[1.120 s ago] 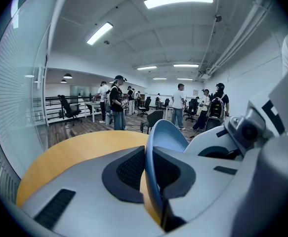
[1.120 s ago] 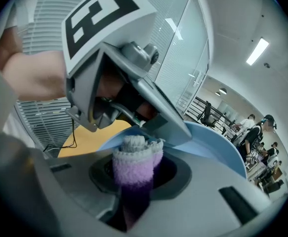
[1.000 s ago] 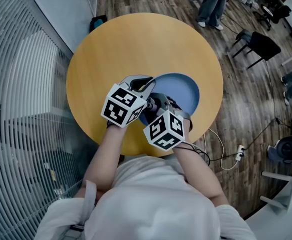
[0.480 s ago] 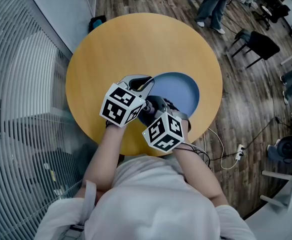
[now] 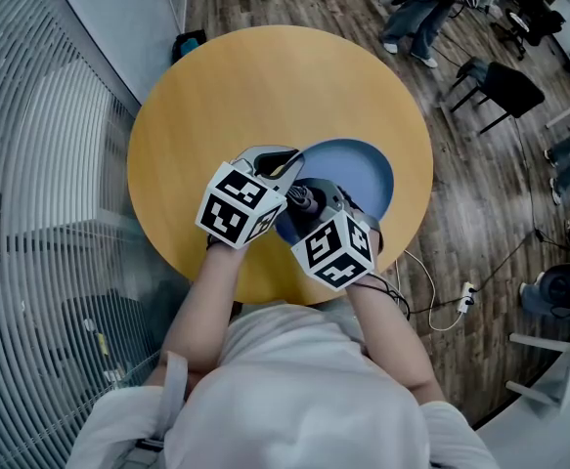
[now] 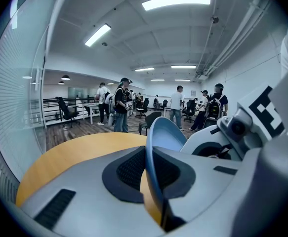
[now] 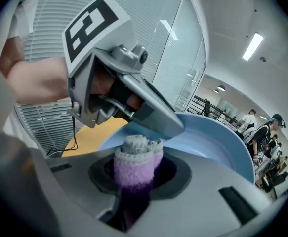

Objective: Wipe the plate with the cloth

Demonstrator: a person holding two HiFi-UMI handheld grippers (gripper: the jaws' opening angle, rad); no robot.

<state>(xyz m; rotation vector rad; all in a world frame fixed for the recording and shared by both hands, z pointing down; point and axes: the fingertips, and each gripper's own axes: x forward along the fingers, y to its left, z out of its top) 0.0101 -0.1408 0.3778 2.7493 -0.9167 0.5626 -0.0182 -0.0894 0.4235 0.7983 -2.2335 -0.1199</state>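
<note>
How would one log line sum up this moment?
left gripper: shut on rim of plate | right gripper: shut on cloth, beside plate

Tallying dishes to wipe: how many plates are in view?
1. The blue plate is over the near side of the round table, its rim clamped in the left gripper; the right gripper holds the cloth at it. No other shows.

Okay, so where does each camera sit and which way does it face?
Head view: on the head, steeply down at table, plate, left gripper, right gripper, forearms.
Left gripper view: along jaws shut on the plate's rim, toward the office.
Right gripper view: along jaws shut on the cloth, toward plate and left gripper.
All share the plate.
</note>
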